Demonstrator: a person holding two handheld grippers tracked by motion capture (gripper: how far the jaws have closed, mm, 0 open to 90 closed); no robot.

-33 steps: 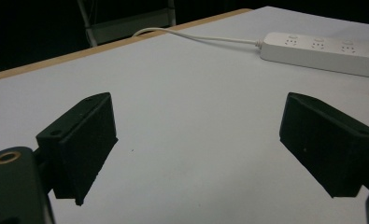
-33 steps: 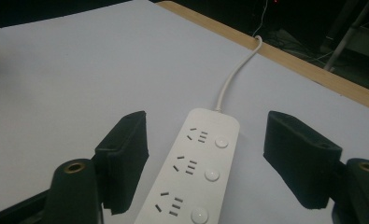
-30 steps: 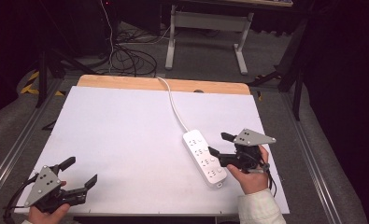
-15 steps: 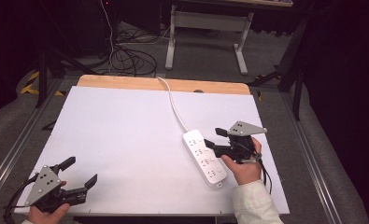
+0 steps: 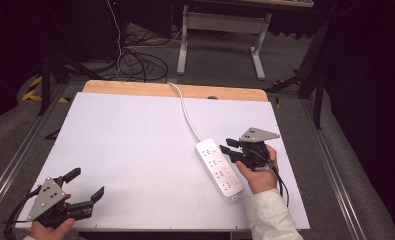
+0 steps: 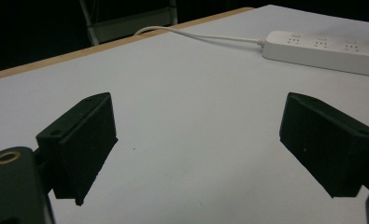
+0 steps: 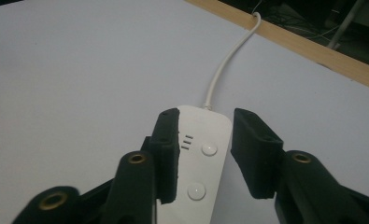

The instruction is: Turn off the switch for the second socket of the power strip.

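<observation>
Between the right hand-held gripper [image 7: 205,154] jaws: power strip [image 7: 203,158].

The desk [image 5: 135,150] has a plain white top with a light wood strip along its far edge. The power strip [image 5: 218,169] and its cord [image 5: 187,112] are white, the buttons white too, with small dark slots. Both the left hand-held gripper [image 5: 87,186] and the right hand-held gripper [image 5: 227,149] are black, each topped by a grey plate. The sleeve [image 5: 272,215] at the near right is pale cream. The floor [image 5: 225,60] beyond is grey.
</observation>
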